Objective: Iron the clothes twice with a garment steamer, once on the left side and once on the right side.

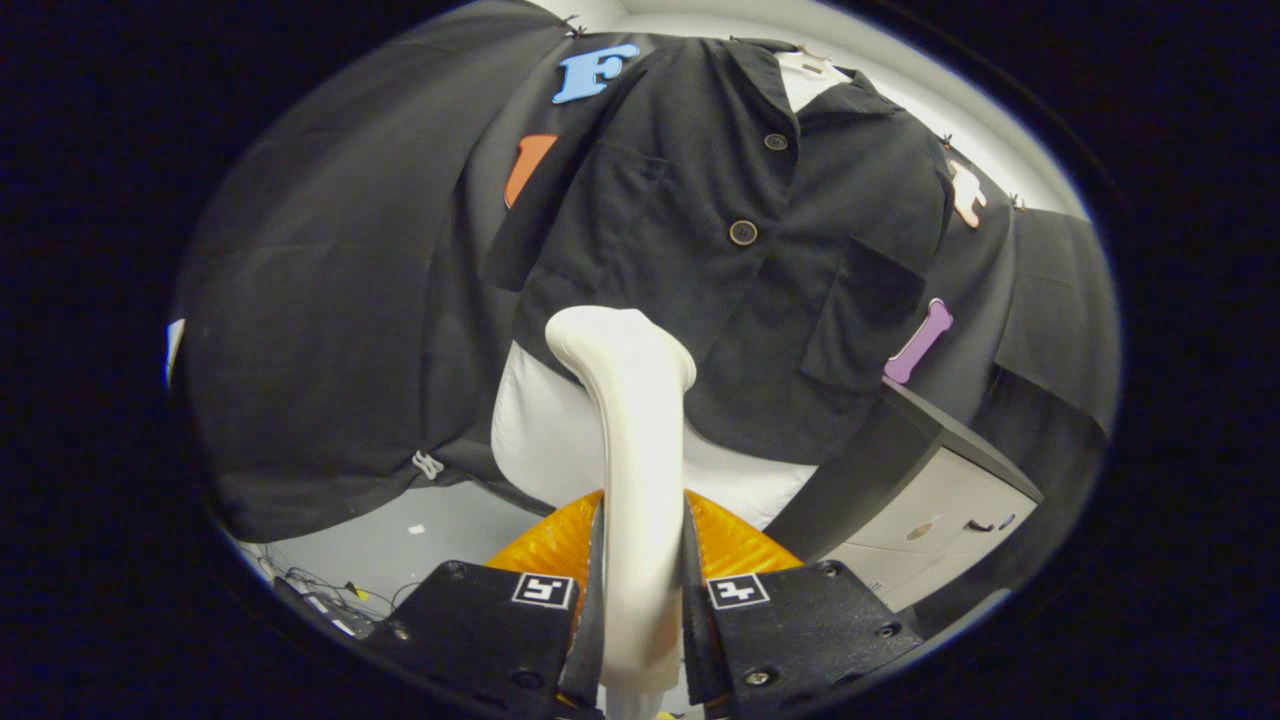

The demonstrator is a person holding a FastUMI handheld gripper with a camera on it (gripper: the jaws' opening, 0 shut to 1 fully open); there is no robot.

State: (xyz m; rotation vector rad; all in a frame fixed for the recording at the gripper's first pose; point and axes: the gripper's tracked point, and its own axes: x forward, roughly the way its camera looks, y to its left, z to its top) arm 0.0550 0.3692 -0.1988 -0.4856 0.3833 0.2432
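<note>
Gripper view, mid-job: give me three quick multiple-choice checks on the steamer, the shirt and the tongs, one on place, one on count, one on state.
1. Where is the head of the white steamer?
A. Just in front of the black shirt's lower front
B. Lying on the floor
C. On the grey cabinet

2. How many buttons show down the shirt's front?
A. None
B. Two
C. Five

3. What are the tongs doing?
A. Spread wide, holding nothing
B. Shut on the steamer's handle
C. Shut on the shirt's hem

Answers:
1 A, the head rises beyond the fingers, over the shirt's hem area.
2 B, one button sits near the collar and one lower down the placket.
3 B, both fingers press against the white handle between them.
</note>
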